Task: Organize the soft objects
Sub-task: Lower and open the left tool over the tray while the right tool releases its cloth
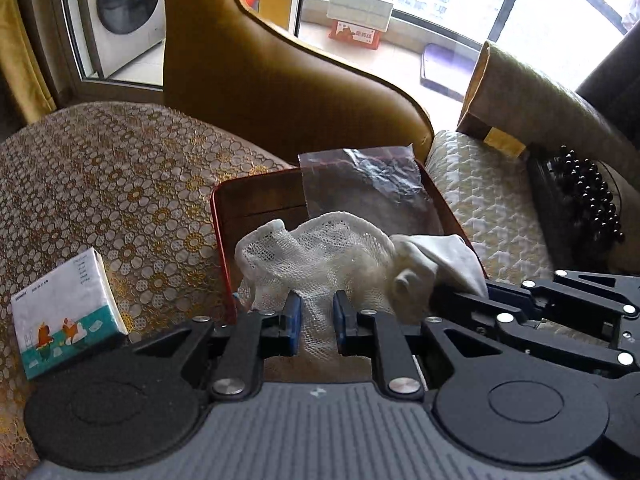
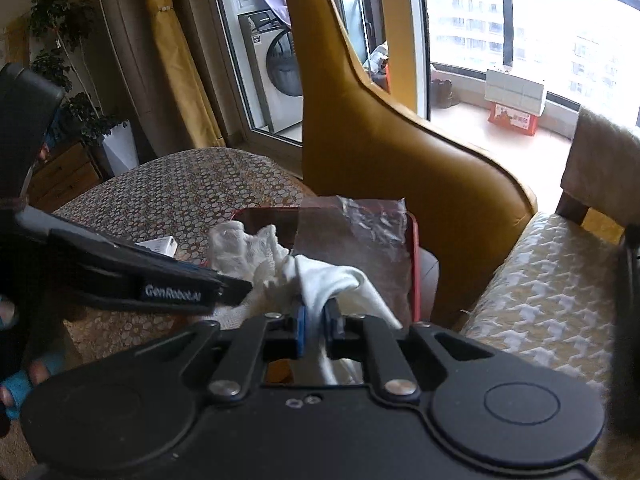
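The left gripper (image 1: 316, 320) is clamped on a white mesh cloth (image 1: 320, 252), open-weave and crumpled. The right gripper (image 2: 316, 326) is clamped on a smooth white cloth (image 2: 340, 284), bunched and twisted. Both cloths sit bundled together over the near rim of the red tray (image 1: 218, 216), before a clear bag (image 1: 360, 184).

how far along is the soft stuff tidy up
Done: plastic bag already sits in the red tray. In hand: left tool grips the mesh cloth, right tool the white cloth, both over the tray. Left: tissue pack outside.
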### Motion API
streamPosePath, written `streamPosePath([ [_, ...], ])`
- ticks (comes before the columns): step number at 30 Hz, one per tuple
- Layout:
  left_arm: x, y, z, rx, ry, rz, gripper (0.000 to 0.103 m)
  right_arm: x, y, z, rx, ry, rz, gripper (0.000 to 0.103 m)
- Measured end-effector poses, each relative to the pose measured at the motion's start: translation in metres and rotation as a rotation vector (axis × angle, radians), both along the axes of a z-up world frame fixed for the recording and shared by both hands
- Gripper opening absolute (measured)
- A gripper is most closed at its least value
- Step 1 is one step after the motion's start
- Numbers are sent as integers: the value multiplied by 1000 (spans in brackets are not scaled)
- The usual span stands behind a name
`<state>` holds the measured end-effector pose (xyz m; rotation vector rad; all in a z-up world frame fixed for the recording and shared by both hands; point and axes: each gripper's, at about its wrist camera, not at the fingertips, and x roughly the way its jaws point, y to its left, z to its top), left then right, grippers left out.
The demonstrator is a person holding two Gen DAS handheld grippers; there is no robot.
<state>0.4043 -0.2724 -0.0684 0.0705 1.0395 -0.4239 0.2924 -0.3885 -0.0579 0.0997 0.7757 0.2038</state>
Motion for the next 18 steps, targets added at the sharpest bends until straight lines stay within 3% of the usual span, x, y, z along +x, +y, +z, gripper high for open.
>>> streamPosePath([
  [11, -4, 6, -4, -6, -16, 0, 17, 9, 5, -22, -3, 33, -8, 20],
  [18, -9, 11, 3, -20, -34, 1, 19, 5, 6, -19, -5, 22, 3, 36],
])
